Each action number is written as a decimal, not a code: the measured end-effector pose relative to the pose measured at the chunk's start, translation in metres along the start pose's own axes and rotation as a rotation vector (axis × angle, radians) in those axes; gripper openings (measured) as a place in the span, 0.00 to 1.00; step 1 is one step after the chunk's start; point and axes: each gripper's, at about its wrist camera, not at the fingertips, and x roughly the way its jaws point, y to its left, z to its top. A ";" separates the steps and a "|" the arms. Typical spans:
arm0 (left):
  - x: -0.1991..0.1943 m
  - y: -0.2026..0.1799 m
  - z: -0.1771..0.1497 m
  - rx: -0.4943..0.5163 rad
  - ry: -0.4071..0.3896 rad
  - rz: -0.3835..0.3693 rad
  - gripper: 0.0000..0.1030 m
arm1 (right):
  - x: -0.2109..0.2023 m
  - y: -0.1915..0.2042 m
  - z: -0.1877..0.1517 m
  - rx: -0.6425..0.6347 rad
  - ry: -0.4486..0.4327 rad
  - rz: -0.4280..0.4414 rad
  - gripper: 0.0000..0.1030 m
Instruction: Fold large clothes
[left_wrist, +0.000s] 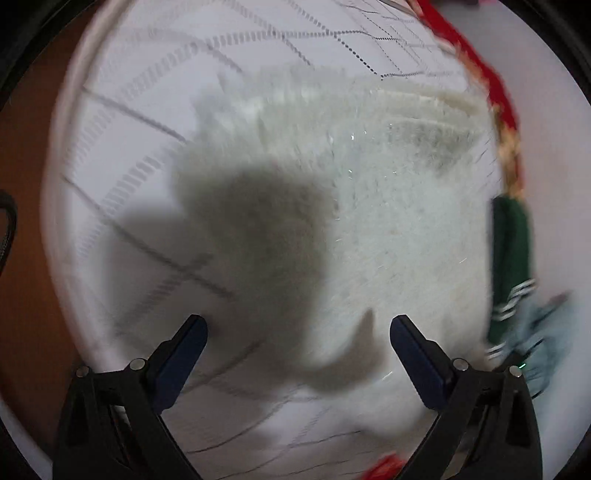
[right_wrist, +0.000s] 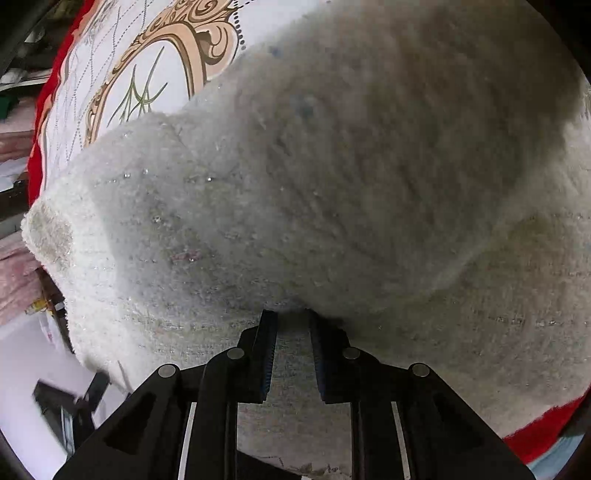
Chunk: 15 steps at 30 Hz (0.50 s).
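While the fuzzy white knitted garment with glinting threads (right_wrist: 295, 184) is lying spread over the white quilted bedcover with a red border (left_wrist: 122, 229), the right gripper (right_wrist: 291, 325) is pinching a fold of it, its black jaws nearly together with knit bunched between their tips. A raised layer of the fabric is bulging over the lower layer in the right wrist view, so a fold is probably being carried across. The left gripper (left_wrist: 299, 328) is hanging above the garment with its dark blue pads (left_wrist: 410, 339) wide apart and nothing between them. That view is smeared by blur, so exactly which part of the garment lies beneath it is hard to say; it may be a sleeve or hem. A dark green striped cloth (left_wrist: 511, 258) is lying beside the garment at the bed's edge. Folding looks to be in an early-to-middle stage: one flap is lifted, yet the garment is not compact and further folds are remaining.
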 end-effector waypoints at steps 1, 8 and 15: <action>0.005 0.000 0.002 -0.022 -0.029 0.004 0.98 | 0.000 -0.002 0.001 -0.014 0.000 0.000 0.18; 0.001 -0.041 0.012 0.034 -0.228 0.030 0.73 | -0.011 -0.026 -0.004 -0.018 -0.024 0.042 0.18; 0.023 -0.055 0.031 0.148 -0.274 0.047 0.19 | -0.020 -0.064 -0.010 0.037 -0.029 0.138 0.18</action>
